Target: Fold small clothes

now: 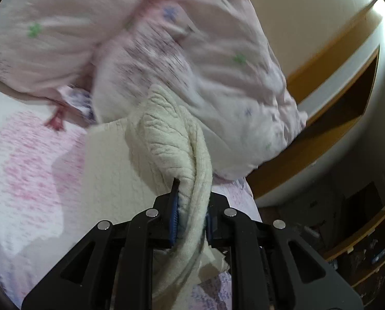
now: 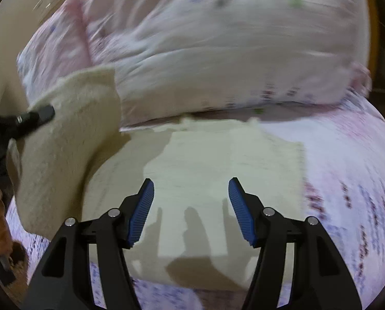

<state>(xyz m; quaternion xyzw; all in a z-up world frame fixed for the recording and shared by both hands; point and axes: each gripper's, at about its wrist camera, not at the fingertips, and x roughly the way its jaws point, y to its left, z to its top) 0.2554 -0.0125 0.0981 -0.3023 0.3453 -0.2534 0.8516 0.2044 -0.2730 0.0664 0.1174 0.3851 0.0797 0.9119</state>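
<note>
The left claw [image 1: 190,214] was clamped on a bunched edge of the cream knit garment [image 2: 218,180], lifting that part up at the left. The rest lay flat on the patterned bedsheet [image 2: 347,180], near a pink pillow [image 2: 218,51]. The right claw [image 2: 191,206] hovered above it, jaws wide and holding nothing.

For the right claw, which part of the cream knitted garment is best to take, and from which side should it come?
Probably the right side edge of the cream knitted garment, approached from the right. That edge lies flat and straight on the patterned bedsheet, nothing covering it. The left claw already pinches and lifts the other side, while the right claw hangs open above the flat middle.
</note>
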